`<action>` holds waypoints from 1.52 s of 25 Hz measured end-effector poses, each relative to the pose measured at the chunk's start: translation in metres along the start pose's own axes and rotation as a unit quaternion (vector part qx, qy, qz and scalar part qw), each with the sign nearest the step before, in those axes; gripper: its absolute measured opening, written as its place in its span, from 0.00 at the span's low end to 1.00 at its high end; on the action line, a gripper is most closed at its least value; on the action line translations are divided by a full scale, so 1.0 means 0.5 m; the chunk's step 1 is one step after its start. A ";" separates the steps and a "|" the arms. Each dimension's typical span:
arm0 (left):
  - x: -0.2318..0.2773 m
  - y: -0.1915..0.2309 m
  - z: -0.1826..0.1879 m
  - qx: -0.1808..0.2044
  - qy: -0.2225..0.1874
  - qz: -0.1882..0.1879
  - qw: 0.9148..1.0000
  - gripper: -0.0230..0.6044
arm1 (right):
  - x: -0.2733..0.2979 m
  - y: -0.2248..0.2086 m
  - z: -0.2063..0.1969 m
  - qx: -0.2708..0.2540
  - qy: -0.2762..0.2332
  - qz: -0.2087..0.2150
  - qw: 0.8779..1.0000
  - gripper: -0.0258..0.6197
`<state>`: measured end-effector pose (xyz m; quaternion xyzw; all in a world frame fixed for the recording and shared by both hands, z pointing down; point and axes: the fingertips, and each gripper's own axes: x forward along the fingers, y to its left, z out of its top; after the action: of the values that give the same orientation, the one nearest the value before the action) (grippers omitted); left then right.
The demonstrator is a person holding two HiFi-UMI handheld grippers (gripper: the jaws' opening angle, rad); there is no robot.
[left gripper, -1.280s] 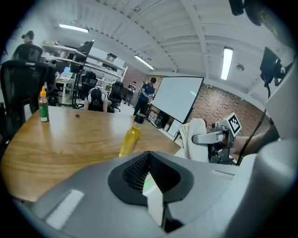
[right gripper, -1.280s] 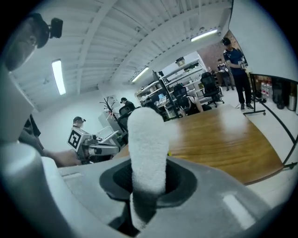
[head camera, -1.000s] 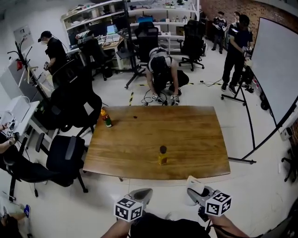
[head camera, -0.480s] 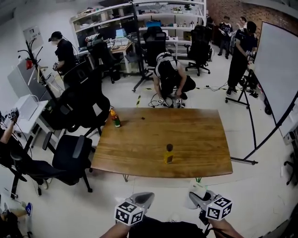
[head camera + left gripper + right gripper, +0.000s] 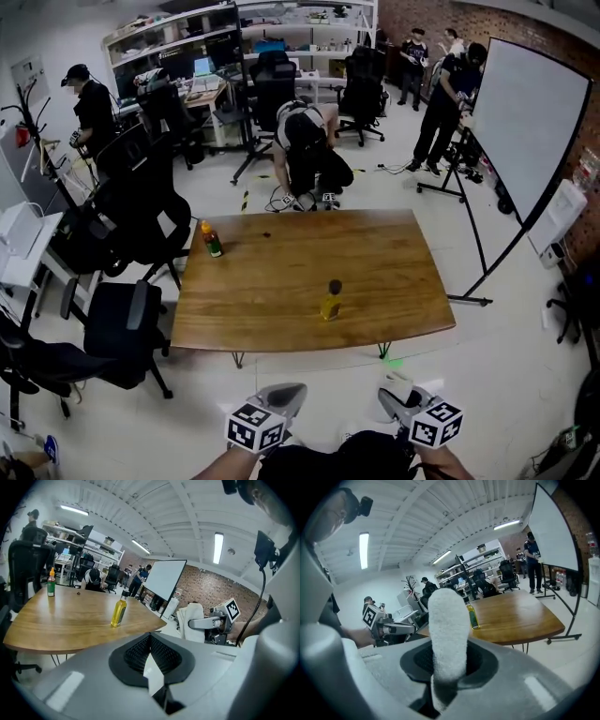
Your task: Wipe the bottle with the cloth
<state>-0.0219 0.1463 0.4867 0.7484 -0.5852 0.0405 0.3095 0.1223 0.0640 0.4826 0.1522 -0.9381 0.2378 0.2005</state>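
Note:
A small yellow bottle (image 5: 329,302) with a dark cap stands upright near the front middle of the wooden table (image 5: 394,281); it also shows in the left gripper view (image 5: 119,612) and the right gripper view (image 5: 472,616). My right gripper (image 5: 449,654) is shut on a white cloth (image 5: 448,620) that sticks up between its jaws. My left gripper (image 5: 151,640) is shut with nothing in it. Both grippers, left (image 5: 284,397) and right (image 5: 396,403), hang short of the table's front edge, well clear of the bottle.
A second bottle (image 5: 212,240) with an orange cap stands at the table's far left corner. Black office chairs (image 5: 122,319) crowd the table's left side. A person (image 5: 305,150) crouches beyond the far edge, and a whiteboard stand (image 5: 511,122) is at the right.
The head view has swung and drifted, so the table sits a little differently in the picture. Both grippers keep their places at the bottom edge. The bottle has not moved.

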 end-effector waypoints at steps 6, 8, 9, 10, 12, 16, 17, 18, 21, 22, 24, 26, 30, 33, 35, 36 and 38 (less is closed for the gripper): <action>-0.015 0.006 0.010 -0.010 -0.010 0.011 1.000 0.06 | -0.018 0.008 -0.016 0.006 0.020 0.004 1.000 0.15; -0.017 0.009 0.014 -0.017 -0.020 0.023 0.999 0.06 | -0.012 0.012 -0.015 -0.002 0.029 0.015 0.999 0.15; -0.015 0.006 0.015 -0.022 -0.024 0.027 0.999 0.06 | -0.012 0.012 -0.013 -0.009 0.033 0.021 0.999 0.15; -0.009 0.000 0.016 -0.024 -0.027 0.030 0.999 0.06 | -0.014 0.008 -0.011 -0.015 0.035 0.026 0.999 0.15; 0.008 -0.013 0.017 -0.022 -0.029 0.034 0.999 0.06 | -0.018 -0.006 -0.005 -0.023 0.037 0.034 0.998 0.15; 0.027 -0.030 0.024 -0.020 -0.034 0.047 0.998 0.06 | -0.022 -0.024 0.001 -0.028 0.040 0.048 0.998 0.15; 0.028 -0.034 0.022 -0.019 -0.034 0.048 0.998 0.06 | -0.024 -0.026 0.001 -0.031 0.042 0.050 0.997 0.15; 0.030 -0.037 0.019 -0.016 -0.032 0.049 0.998 0.06 | -0.025 -0.028 0.001 -0.033 0.041 0.052 0.997 0.15; 0.036 -0.043 0.020 -0.001 -0.025 0.056 0.998 0.06 | -0.028 -0.041 0.007 -0.035 0.035 0.057 0.997 0.15; 0.037 -0.046 0.022 0.001 -0.025 0.058 0.998 0.06 | -0.030 -0.044 0.008 -0.034 0.033 0.059 0.997 0.15; 0.039 -0.054 0.025 0.004 -0.025 0.059 0.998 0.06 | -0.035 -0.047 0.004 -0.033 0.032 0.063 0.997 0.15; 0.041 -0.060 0.023 0.009 -0.023 0.059 0.998 0.06 | -0.038 -0.049 -0.002 -0.033 0.032 0.067 0.997 0.15; 0.051 -0.073 0.022 0.013 -0.017 0.057 0.998 0.06 | -0.044 -0.049 -0.008 -0.024 0.028 0.068 0.997 0.15; 0.057 -0.079 0.020 0.015 -0.016 0.054 0.998 0.06 | -0.049 -0.050 -0.019 -0.019 0.029 0.067 0.997 0.15; 0.058 -0.076 0.020 0.016 -0.016 0.056 0.998 0.06 | -0.050 -0.050 -0.023 -0.018 0.028 0.067 0.997 0.15; 0.058 -0.073 0.020 0.017 -0.016 0.057 0.998 0.06 | -0.050 -0.050 -0.025 -0.017 0.027 0.067 0.997 0.15; 0.058 -0.069 0.019 0.017 -0.015 0.059 0.998 0.06 | -0.051 -0.052 -0.027 -0.014 0.027 0.066 0.997 0.15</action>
<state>0.0155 0.1209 0.4770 0.7179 -0.6323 0.0576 0.2855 0.1583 0.0541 0.4921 0.0810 -0.9437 0.2409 0.2117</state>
